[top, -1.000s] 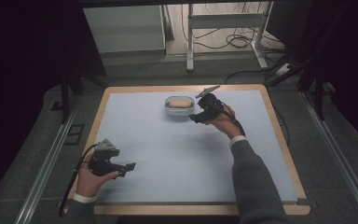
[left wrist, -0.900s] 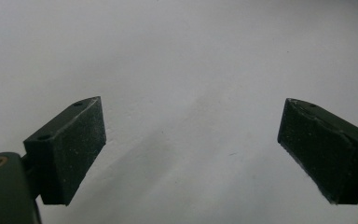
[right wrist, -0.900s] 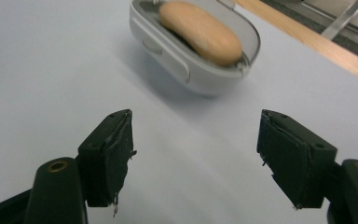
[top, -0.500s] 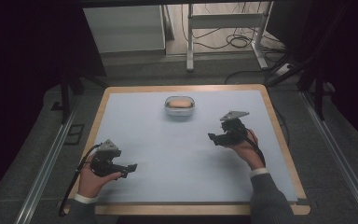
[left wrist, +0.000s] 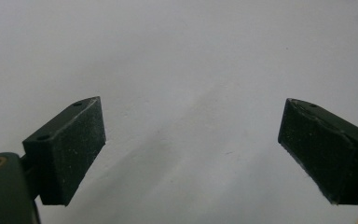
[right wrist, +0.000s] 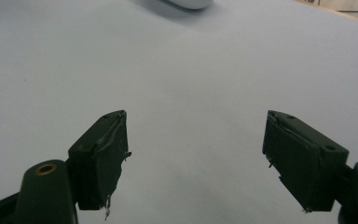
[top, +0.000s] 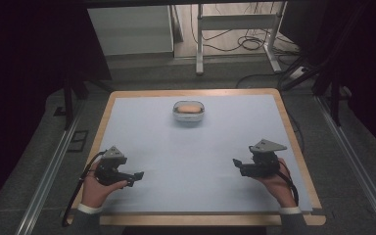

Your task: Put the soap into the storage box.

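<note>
- Lidded container (top: 189,111), a small clear box with rounded corners, sits on the far middle of the pale blue mat (top: 191,161), well apart from both grippers; in the right gripper view its white edge (right wrist: 189,3) shows at the top.
- Inside it lies something orange-tan; what it is cannot be told from this far off.
- Right gripper (top: 239,164) is held low over the mat's near right side, its tip pointing toward the middle of the table. Its jaws stand spread with bare mat between them, and they have just been opening.
- Left gripper (top: 136,176) is held low over the near left side, tip pointing inward. Its jaws are spread wide, with nothing between them.
- Compared with a second ago: the right gripper was then right beside the container at the far end; half a second ago it was midway down the right side; it is now at the near edge.
- Container lies in the same spot as before, and the left gripper has kept its place.
</note>
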A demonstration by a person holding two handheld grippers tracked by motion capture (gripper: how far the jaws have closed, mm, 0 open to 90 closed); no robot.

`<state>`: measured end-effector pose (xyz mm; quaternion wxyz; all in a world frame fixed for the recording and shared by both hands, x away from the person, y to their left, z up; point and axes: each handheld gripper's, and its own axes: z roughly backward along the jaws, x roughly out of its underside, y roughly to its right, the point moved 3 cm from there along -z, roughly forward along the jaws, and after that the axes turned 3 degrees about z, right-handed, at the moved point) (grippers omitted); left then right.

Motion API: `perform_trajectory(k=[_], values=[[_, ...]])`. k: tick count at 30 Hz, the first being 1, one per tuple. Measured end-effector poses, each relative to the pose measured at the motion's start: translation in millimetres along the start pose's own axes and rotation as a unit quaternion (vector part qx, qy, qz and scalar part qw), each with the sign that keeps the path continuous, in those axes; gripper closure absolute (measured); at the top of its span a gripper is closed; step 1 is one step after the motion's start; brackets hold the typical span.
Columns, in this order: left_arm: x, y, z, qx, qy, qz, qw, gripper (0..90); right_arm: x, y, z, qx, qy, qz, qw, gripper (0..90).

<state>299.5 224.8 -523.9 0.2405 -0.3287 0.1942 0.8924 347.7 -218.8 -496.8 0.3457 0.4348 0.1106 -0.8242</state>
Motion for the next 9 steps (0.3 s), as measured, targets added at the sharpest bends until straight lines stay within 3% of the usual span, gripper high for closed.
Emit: perform_trajectory(k=[3, 9], values=[[0.2, 0.4, -1.1, 0.0, -0.002, 0.001, 1.0, 7.5, -1.0, 0.6, 3.7, -0.002, 0.012, -0.008, 0.9999, 22.2], [0.0, 4.4, -6.3, 0.003, -0.008, -0.002, 1.0, 7.5, 1.2, -1.1, -0.3, -0.004, 0.01, -0.004, 0.9999, 19.7]])
